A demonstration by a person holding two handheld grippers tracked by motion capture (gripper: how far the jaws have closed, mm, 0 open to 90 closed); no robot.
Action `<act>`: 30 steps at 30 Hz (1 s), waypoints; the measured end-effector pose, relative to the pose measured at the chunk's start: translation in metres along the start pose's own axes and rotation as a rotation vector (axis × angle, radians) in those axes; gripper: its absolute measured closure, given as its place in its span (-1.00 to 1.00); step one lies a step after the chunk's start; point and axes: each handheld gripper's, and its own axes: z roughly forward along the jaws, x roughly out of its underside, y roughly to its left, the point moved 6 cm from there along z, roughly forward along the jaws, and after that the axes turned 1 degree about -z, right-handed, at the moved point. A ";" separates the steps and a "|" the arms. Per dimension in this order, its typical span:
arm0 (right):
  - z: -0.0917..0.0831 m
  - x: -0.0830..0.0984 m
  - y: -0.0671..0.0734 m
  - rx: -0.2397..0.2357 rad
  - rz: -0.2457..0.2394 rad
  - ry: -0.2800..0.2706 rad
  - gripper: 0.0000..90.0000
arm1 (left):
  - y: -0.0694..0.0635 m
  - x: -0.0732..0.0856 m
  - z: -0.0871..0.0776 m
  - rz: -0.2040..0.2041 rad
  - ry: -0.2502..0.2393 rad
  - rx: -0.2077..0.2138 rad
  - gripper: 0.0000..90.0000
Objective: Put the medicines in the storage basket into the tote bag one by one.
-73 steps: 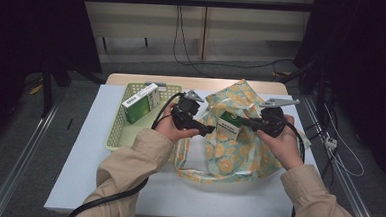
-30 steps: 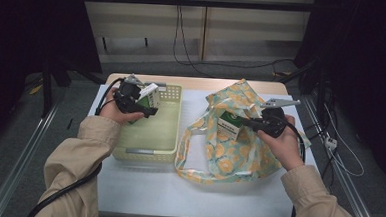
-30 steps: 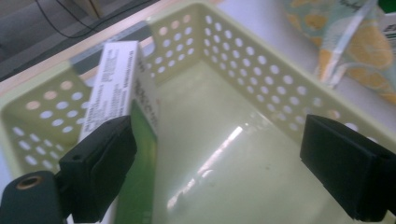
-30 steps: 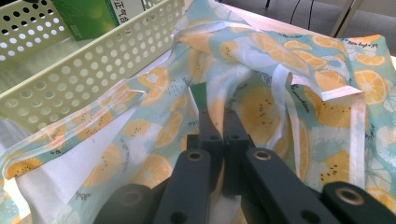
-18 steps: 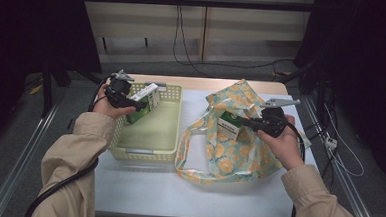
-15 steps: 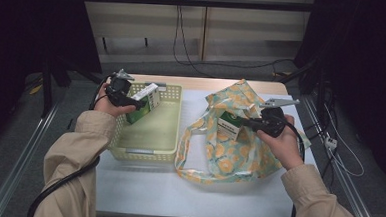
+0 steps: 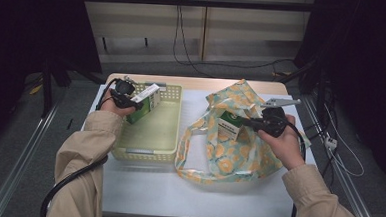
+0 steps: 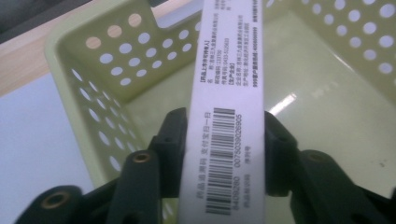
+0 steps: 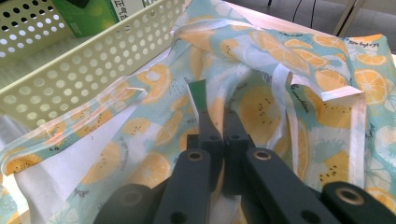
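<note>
White table bears a basket and bag. Left gripper, arm outstretched, clamps a green box over the basket. Right gripper pinches a carton above the bag.

The basket looks like smooth, slightly glossy plastic (pale green, punched with holes); the orange-print bag is thin matt cloth; the box is printed card.

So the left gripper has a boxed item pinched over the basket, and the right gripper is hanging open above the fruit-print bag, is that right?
Not quite. The right gripper is not open: the right gripper view shows its jaws shut on a green and white box at the bag. The left gripper does pinch a box over the basket.
</note>
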 end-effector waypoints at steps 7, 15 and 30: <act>-0.003 0.004 -0.003 0.003 0.012 -0.002 1.00 | -0.014 -0.008 -0.022 -0.011 -0.028 0.063 0.39; -0.002 0.005 -0.003 0.007 0.013 -0.002 1.00 | -0.043 -0.026 -0.064 0.043 -0.072 0.175 0.39; -0.002 0.005 -0.001 0.022 0.016 -0.006 1.00 | -0.126 -0.047 -0.095 0.197 -0.123 0.358 0.39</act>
